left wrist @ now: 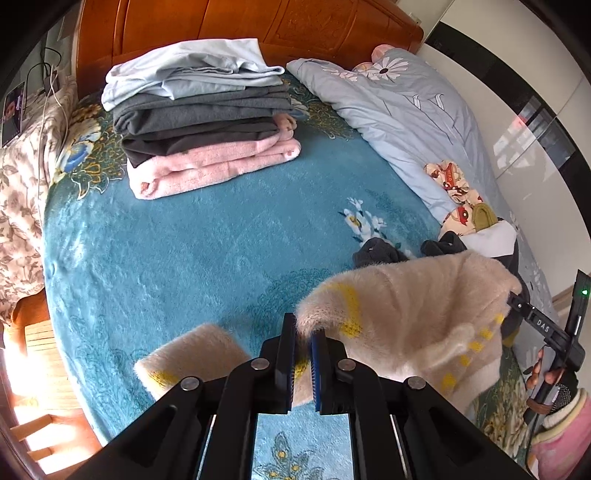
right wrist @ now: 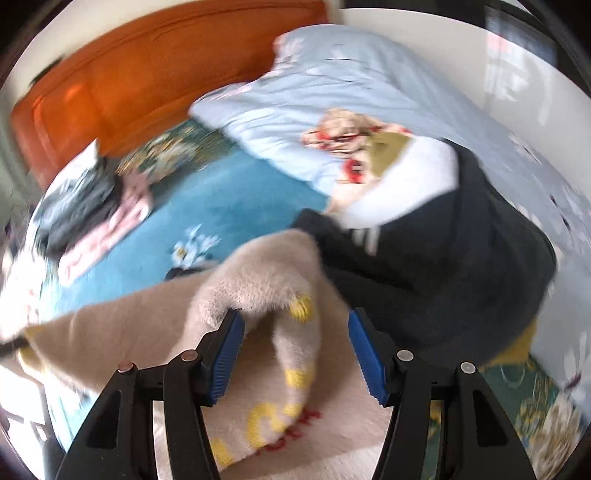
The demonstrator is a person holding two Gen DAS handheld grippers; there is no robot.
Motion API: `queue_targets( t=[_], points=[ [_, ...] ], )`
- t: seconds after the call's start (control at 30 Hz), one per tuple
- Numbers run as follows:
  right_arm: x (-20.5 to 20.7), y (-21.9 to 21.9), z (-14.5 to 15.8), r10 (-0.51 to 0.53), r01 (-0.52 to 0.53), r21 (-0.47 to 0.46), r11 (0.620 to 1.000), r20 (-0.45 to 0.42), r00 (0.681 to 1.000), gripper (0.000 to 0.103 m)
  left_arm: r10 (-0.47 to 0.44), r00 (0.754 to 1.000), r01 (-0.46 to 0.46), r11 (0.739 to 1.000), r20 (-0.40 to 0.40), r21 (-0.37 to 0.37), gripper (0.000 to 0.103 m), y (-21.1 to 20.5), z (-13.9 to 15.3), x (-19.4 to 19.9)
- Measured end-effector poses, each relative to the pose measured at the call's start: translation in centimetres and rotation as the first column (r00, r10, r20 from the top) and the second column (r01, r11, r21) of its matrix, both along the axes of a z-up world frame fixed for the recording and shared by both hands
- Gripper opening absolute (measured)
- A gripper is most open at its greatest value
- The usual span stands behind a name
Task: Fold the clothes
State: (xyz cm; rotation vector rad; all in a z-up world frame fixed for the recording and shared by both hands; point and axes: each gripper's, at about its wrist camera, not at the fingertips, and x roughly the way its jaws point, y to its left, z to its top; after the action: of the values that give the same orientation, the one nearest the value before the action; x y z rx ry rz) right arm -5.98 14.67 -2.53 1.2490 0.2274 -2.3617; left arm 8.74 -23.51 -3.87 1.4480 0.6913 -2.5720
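Two grippers over one bed, one garment between them.

Item: fuzzy beige sweater (left wrist: 417,306) with yellow markings, partly lifted off the teal floral blanket (left wrist: 192,243). One cuffed end lies flat on the blanket just left of the left gripper's fingers; the main body drapes to the right.

Left gripper (left wrist: 303,345): jaws clenched on a raised fold of the sweater's edge, the fabric pinched between the blue pads and rising out of their tips.

Right gripper (right wrist: 295,332): jaws released, standing apart. A fold of the sweater (right wrist: 266,295) runs up between them; its pile brushes the tip of the left-hand pad, the right-hand pad is clear of it. More of the sweater spreads beneath the fingers, with yellow and red lettering. This view is blurred.

Also on the bed:
- stack of folded clothes (left wrist: 199,114) near the wooden headboard (left wrist: 258,26): pale blue on top, greys in the middle, pink at the bottom.
- light blue duvet (left wrist: 406,110) along the right side.
- heap of unfolded clothes (right wrist: 424,221) just beyond the sweater: dark, white, olive and a printed piece.

A hand (left wrist: 554,373) in a pink sleeve holds the right gripper's handle at the left view's edge.
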Motion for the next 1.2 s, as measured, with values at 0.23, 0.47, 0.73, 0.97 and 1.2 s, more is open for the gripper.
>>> queue_targets(
  t=[0.23, 0.47, 0.73, 0.97, 1.2],
  points=[
    [-0.7, 0.4, -3.8, -0.076, 0.077, -0.004, 0.997, 0.135, 0.988, 0.049, -0.008, 1.000, 0.008, 1.000, 0.021, 0.013, 0.008, -0.5, -0.9, 0.1],
    [-1.3, 1.0, -1.7, -0.159, 0.174, -0.081, 0.981, 0.170, 0.973, 0.008, -0.052, 0.998, 0.051, 0.998, -0.041, -0.026, 0.008, 0.2, 1.3, 0.8],
    [0.7, 3.2, 9.6, -0.183, 0.177, -0.279, 0.944, 0.005, 0.983, 0.007, -0.071, 0.968, 0.066, 0.997, -0.240, -0.032, 0.007, -0.1, 8.6, 2.5],
    [6.1, 6.8, 17.5, -0.241, 0.179, -0.384, 0.906, -0.120, 0.963, 0.007, -0.138, 0.884, 0.106, 0.990, -0.447, -0.096, 0.007, -0.4, 17.1, 6.2],
    [14.8, 10.6, 22.5, -0.253, 0.153, -0.442, 0.884, -0.178, 0.951, 0.007, -0.244, 0.795, 0.143, 0.965, -0.555, -0.220, 0.007, -0.1, 22.7, 12.4]
  ],
)
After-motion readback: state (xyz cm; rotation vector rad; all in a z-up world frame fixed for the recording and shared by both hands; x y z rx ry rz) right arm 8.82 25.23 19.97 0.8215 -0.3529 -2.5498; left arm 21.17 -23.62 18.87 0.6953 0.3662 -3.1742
